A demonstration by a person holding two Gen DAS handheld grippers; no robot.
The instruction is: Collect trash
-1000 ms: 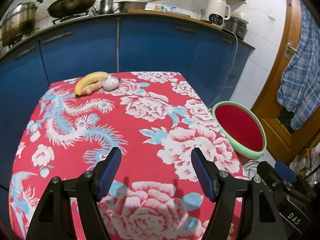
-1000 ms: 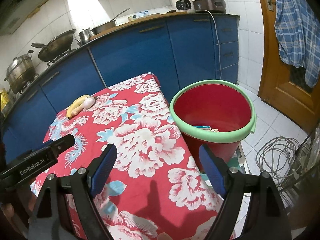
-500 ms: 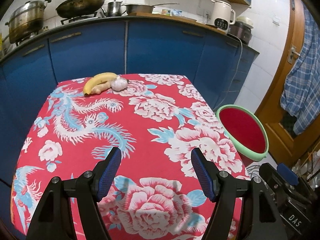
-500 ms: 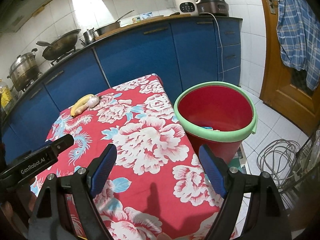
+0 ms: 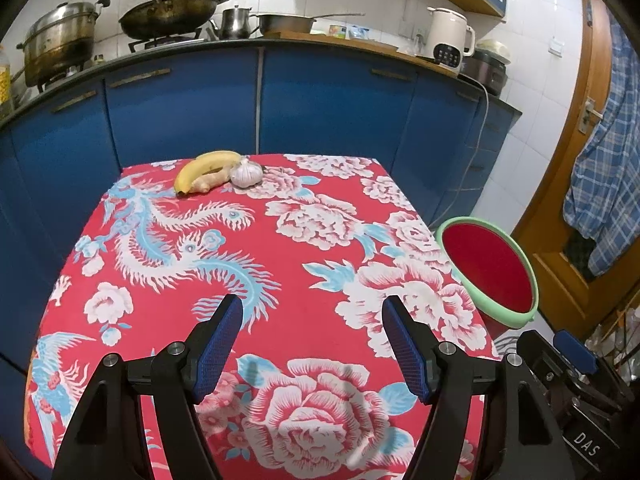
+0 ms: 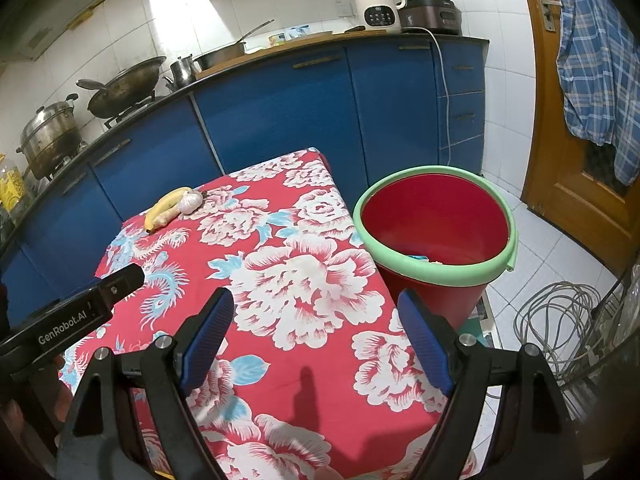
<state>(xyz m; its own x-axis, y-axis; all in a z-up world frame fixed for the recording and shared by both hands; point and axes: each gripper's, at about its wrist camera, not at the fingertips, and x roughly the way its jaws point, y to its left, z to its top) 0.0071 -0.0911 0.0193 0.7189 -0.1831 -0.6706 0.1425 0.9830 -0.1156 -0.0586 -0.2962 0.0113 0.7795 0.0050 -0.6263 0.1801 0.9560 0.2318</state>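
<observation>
Fingers (image 5: 224,344) of the left gripper (image 5: 312,344) stand apart with nothing between them, tilted down over the near part of the floral-clothed surface (image 5: 304,248). The right gripper (image 6: 320,340) hangs likewise, parted and empty, above the surface's right edge. Beside that edge on the floor sits the red bucket (image 6: 434,224), some scraps in its bottom. Well apart, at the far end, a banana (image 5: 204,168), ginger root (image 5: 210,182) and garlic bulb (image 5: 246,174) lie touching.

wrist views angled down, shared table (image 5: 280,240)
</observation>
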